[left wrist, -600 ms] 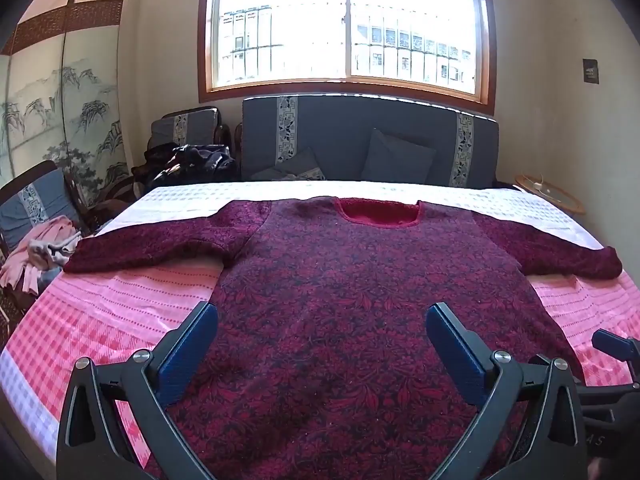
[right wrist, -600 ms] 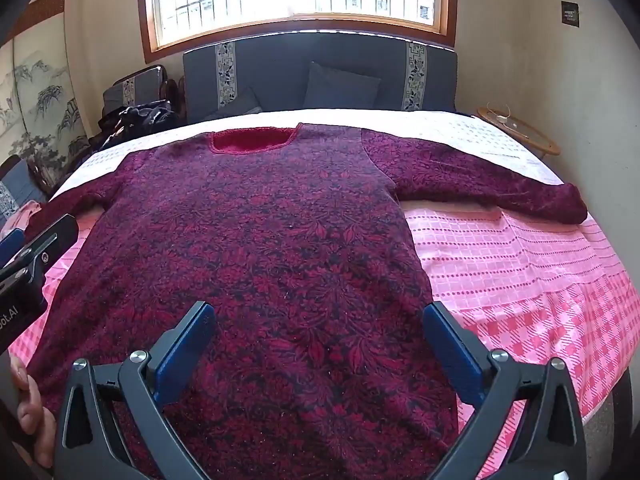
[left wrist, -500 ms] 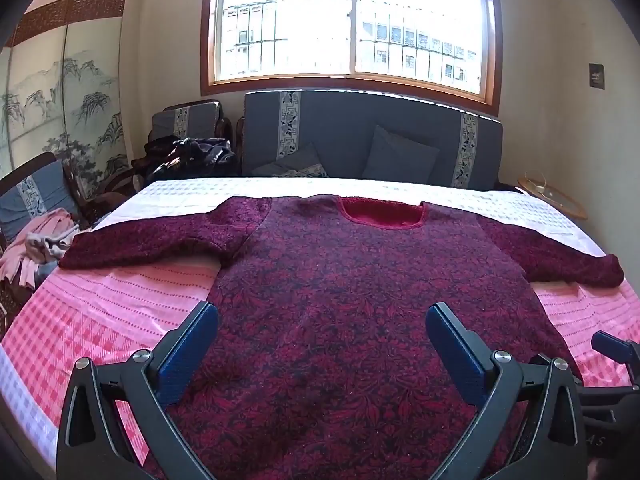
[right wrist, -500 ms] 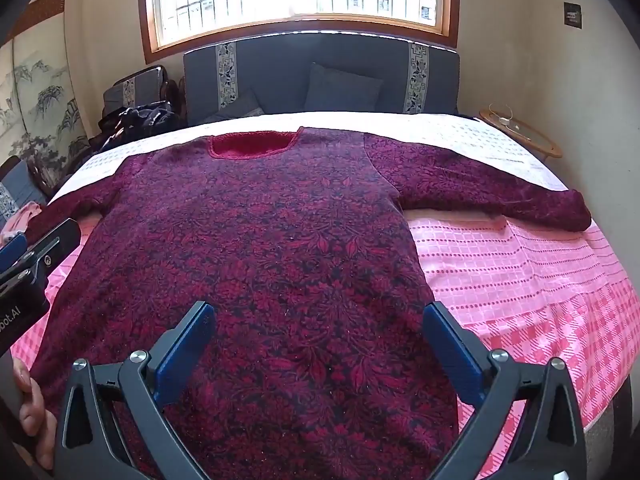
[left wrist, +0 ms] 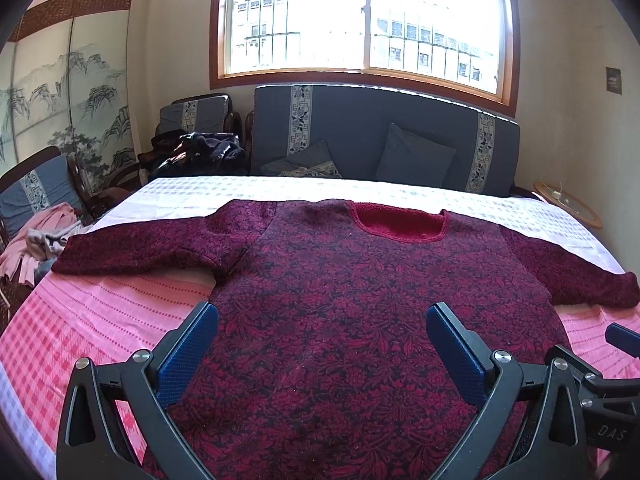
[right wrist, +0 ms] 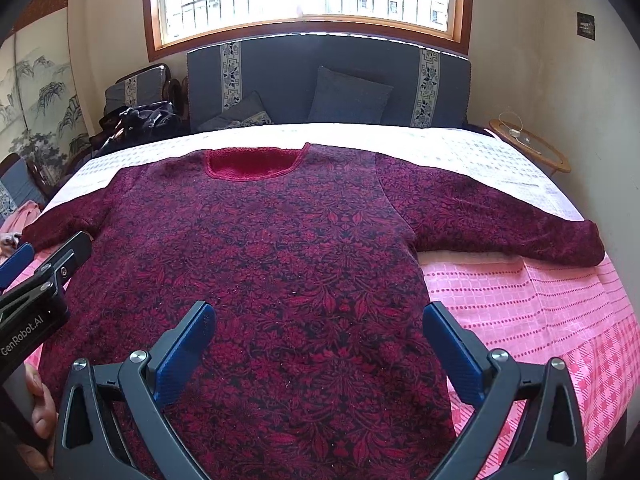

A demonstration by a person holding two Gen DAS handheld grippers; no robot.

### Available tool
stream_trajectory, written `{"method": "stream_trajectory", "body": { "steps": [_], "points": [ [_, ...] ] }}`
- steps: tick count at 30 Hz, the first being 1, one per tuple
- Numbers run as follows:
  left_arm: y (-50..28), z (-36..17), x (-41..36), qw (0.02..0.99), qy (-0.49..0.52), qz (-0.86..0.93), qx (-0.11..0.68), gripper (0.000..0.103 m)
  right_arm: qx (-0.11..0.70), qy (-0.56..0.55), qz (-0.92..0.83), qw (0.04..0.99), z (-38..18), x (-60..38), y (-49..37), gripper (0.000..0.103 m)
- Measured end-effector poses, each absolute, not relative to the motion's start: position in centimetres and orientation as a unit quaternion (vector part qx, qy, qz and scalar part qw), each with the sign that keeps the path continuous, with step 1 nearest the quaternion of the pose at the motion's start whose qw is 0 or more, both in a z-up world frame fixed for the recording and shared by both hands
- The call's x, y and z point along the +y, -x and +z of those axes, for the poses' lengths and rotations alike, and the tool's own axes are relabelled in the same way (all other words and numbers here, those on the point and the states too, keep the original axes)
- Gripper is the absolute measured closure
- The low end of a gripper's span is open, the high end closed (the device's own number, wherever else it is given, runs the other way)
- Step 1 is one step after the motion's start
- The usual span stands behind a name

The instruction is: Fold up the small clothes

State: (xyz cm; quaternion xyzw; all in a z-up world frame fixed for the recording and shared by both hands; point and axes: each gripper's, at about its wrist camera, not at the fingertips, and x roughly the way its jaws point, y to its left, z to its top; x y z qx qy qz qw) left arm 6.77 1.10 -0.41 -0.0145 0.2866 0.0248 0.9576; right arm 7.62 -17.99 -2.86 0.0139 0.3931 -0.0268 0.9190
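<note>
A dark red floral sweater (left wrist: 340, 288) lies flat on the bed, front up, neck away from me, both sleeves spread out sideways. It also shows in the right wrist view (right wrist: 280, 264). My left gripper (left wrist: 322, 344) is open and empty, held above the sweater's lower body. My right gripper (right wrist: 316, 344) is open and empty, above the lower right part of the body. The left gripper's body (right wrist: 36, 312) shows at the left edge of the right wrist view, held by a hand.
The bed has a pink checked cover (right wrist: 540, 312) with a white band (left wrist: 280, 192) at the far end. A grey sofa (left wrist: 384, 140) stands behind it, chairs with piled clothes (left wrist: 44, 236) at left, a round wooden side table (right wrist: 532, 148) at right.
Both grippers have lifted and tilted up a little, so the sweater sits lower in both views. Jaws stay open and the sweater has not moved.
</note>
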Motion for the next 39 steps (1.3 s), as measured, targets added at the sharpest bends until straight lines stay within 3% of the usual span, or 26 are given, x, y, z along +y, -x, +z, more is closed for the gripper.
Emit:
{"method": "stream_trajectory", "body": {
  "steps": [16, 21, 22, 25, 27, 39],
  "points": [
    [-9.0, -4.9, 1.2, 0.947, -0.021, 0.037, 0.318, 0.0, 0.403, -0.057, -0.055, 0.912, -4.0, -25.1, -12.3, 0.003],
    [-8.1, -4.5, 0.4, 0.952, -0.046, 0.037, 0.299, 0.0, 0.411, -0.082, -0.06, 0.906, -4.9, -28.1, -13.2, 0.014],
    [-8.0, -4.5, 0.3, 0.953, -0.049, 0.037, 0.296, 0.0, 0.413, -0.091, -0.057, 0.904, -5.1, -28.9, -13.4, 0.021],
    [-7.8, -4.2, 0.2, 0.956, -0.052, 0.037, 0.287, 0.0, 0.423, -0.15, -0.052, 0.892, -6.3, -33.0, -13.7, 0.038],
    [-7.6, -4.1, 0.3, 0.957, -0.047, 0.036, 0.283, 0.0, 0.424, -0.216, -0.053, 0.878, -7.3, -37.3, -13.6, 0.042],
    [-8.1, -5.0, 0.8, 0.948, -0.004, 0.034, 0.316, 0.0, 0.332, -0.466, -0.15, 0.806, -10.7, -64.3, -7.6, 0.042]
  ]
}}
